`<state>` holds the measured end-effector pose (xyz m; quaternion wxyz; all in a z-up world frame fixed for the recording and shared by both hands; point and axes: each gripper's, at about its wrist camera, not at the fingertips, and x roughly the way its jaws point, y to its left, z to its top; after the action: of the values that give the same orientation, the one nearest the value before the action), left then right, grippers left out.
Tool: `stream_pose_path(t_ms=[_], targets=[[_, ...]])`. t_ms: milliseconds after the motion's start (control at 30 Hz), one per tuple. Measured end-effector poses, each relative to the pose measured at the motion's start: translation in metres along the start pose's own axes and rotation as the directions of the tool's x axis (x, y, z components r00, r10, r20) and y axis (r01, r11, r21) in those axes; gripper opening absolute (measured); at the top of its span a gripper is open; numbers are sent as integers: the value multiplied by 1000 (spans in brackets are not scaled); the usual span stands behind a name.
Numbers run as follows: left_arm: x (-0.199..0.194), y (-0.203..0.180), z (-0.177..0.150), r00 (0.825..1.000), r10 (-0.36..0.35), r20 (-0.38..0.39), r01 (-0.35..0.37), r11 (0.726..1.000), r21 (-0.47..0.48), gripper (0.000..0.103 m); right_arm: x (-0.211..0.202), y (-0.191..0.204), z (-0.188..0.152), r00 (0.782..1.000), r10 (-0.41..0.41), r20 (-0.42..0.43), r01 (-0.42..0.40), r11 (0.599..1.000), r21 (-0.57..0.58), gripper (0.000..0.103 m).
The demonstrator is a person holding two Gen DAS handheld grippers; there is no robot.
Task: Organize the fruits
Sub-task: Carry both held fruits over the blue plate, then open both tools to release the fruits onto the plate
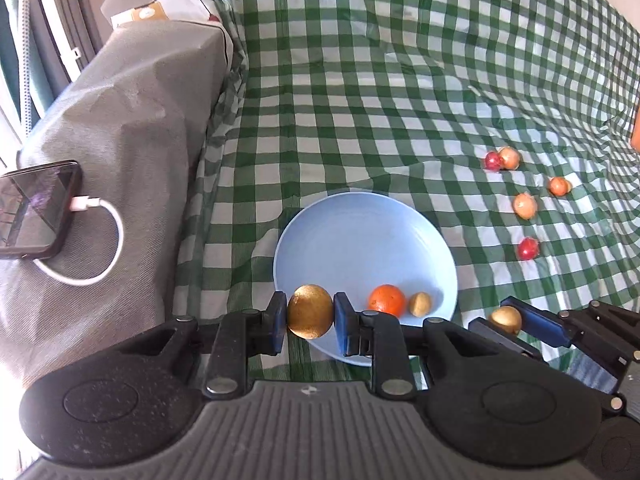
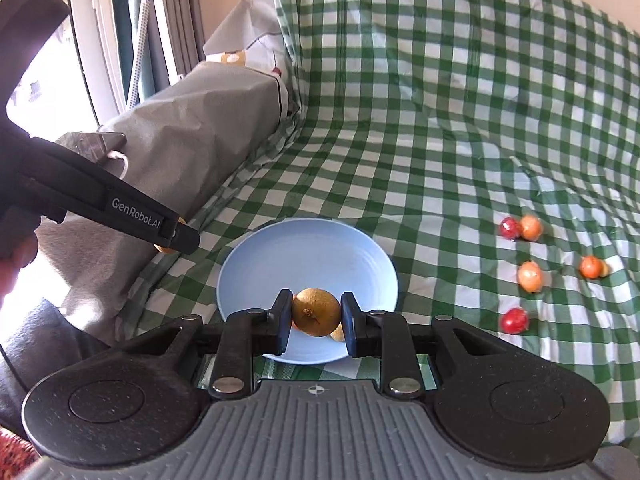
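Note:
A light blue plate (image 1: 360,236) lies on the green checked cloth; it also shows in the right wrist view (image 2: 308,256). My left gripper (image 1: 310,312) is shut on a golden-brown round fruit (image 1: 310,311) above the plate's near left rim. My right gripper (image 2: 316,312) is shut on a similar brown fruit (image 2: 316,310) over the plate's near side; it appears in the left wrist view (image 1: 506,320) at the right. An orange fruit (image 1: 387,300) and a small yellow fruit (image 1: 419,304) lie in the plate. Several small red and orange fruits (image 1: 525,205) (image 2: 530,276) lie on the cloth to the right.
A grey covered block (image 1: 120,140) stands left of the plate, with a phone (image 1: 36,208) and white cable (image 1: 100,240) on it. The checked cloth (image 2: 440,120) rises at the back. A window is at far left.

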<state>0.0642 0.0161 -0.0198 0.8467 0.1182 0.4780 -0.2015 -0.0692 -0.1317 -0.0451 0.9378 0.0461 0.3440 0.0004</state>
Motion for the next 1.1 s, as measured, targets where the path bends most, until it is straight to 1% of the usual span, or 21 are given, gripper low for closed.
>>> stream_pose_path(t_ms=[200, 333, 400, 467, 500, 533, 567, 600, 633, 667, 700, 800, 867, 900, 933, 1000, 1100], targets=[[41, -3, 13, 999, -9, -49, 11, 999, 45, 27, 41, -4, 3, 999, -13, -40, 13, 1000, -11, 27], [73, -9, 19, 997, -9, -81, 14, 998, 64, 27, 74, -14, 0, 995, -41, -94, 40, 999, -13, 27], [85, -12, 21, 996, -3, -93, 10, 998, 68, 27, 89, -20, -1, 992, -33, -121, 32, 999, -9, 27], [95, -14, 23, 995, 2, -96, 5, 997, 77, 27, 101, -21, 0, 991, -21, -131, 19, 1000, -18, 27], [98, -14, 24, 996, 10, -92, -3, 997, 77, 31, 106, -22, 2, 991, -11, -132, 8, 1000, -21, 27], [100, -15, 26, 996, 14, -88, -7, 997, 79, 57, 110, -21, 4, 991, -11, -132, 8, 1000, -26, 27], [99, -15, 28, 996, 25, -87, -18, 997, 81, 74, 113, -22, 6, 991, -13, -131, 9, 1000, -30, 29], [95, -15, 31, 996, 47, -79, -41, 996, 78, 101, 114, -23, 8, 991, -12, -130, 8, 1000, -28, 43], [86, -15, 31, 997, 67, -46, -64, 995, 71, 103, 112, -24, 10, 991, -12, -131, 9, 1000, -23, 52], [76, -15, 31, 998, 70, -5, -69, 995, 67, 103, 108, -26, 12, 992, -17, -127, 15, 1000, -20, 66], [66, -15, 31, 998, 64, 14, -65, 995, 75, 103, 100, -26, 13, 993, -23, -120, 21, 1000, -19, 75], [39, -12, 23, 997, 77, 16, -78, 995, 69, 103, 63, -24, 10, 994, -40, -97, 40, 999, -1, 85], [21, -11, 12, 996, 90, 23, -91, 995, 42, 103, 32, -23, 2, 996, -43, -81, 48, 997, 55, 89], [14, -11, 6, 994, 108, 10, -108, 994, 26, 103, 17, -22, -3, 996, -48, -73, 54, 994, 90, 92], [7, -12, 2, 993, 115, -5, -115, 993, 19, 103, 0, -21, -8, 997, -60, -56, 67, 989, 129, 92], [-9, -14, -7, 994, 106, -14, -105, 994, 11, 103, -30, -19, -19, 995, -97, 1, 94, 976, 197, 95], [-34, -23, -19, 993, 120, 19, -120, 993, 1, 103, -60, -16, -25, 986, -146, 77, 126, 969, 212, 97]])
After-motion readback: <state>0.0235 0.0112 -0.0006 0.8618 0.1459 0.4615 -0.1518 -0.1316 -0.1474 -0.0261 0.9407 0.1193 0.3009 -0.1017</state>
